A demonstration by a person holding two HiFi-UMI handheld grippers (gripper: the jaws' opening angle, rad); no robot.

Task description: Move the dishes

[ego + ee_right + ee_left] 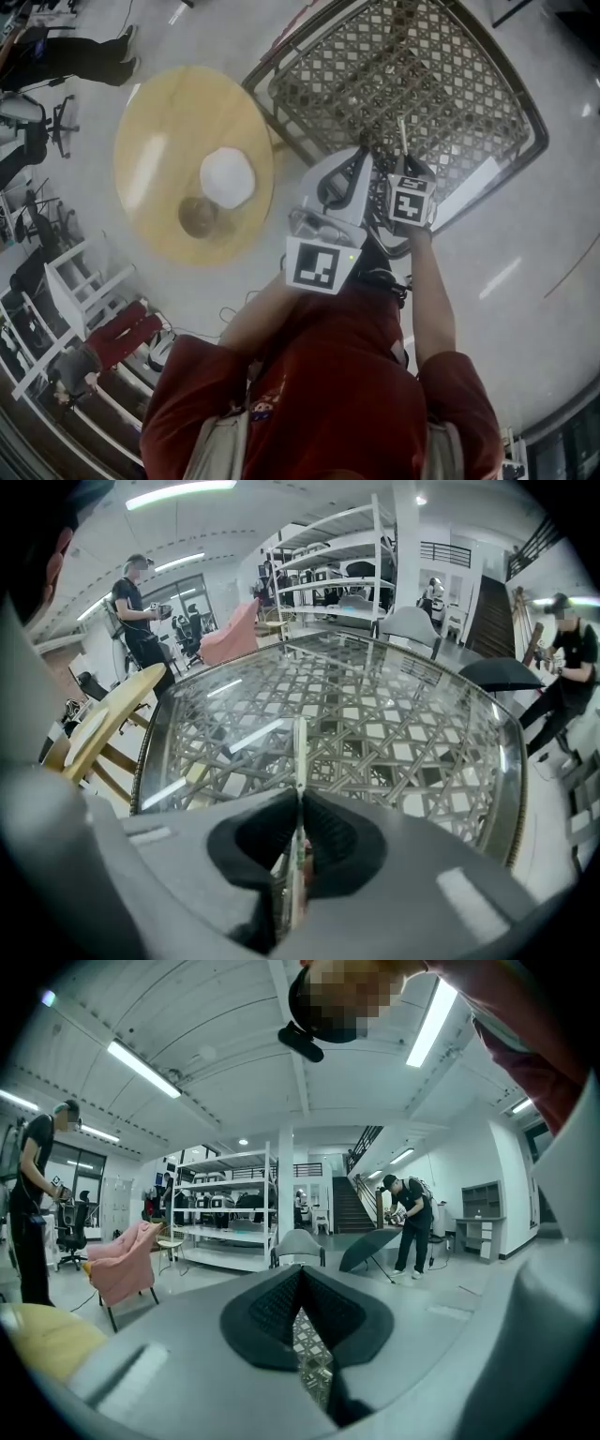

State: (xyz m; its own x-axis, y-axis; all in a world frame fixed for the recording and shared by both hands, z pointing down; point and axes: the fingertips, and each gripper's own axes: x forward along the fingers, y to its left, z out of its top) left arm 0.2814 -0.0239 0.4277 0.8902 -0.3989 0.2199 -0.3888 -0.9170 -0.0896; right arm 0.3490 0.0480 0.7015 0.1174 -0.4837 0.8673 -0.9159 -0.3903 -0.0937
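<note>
Here the right hand-held gripper (298, 799) pinches a thin pale stick (299, 747).

Glass-topped lattice bench (441, 84) fills upper right of head view. Round wooden bench (159, 131) at upper left, set apart from it. Left gripper view: pink chair (127, 1265) left, white shelving (220, 1208) centre, black umbrella (370, 1249) right of centre.

In my head view the round tabletop (159, 150) is smeared, and I can't tell what the bowl (198, 217) holds. The glass tabletop (450, 84) runs off the top edge. The stick (299, 747) in the right tongs (298, 803) has its lower end buried between the pads, so I can't name it. The left tongs (302, 1288) show only a sliver of lattice.
</note>
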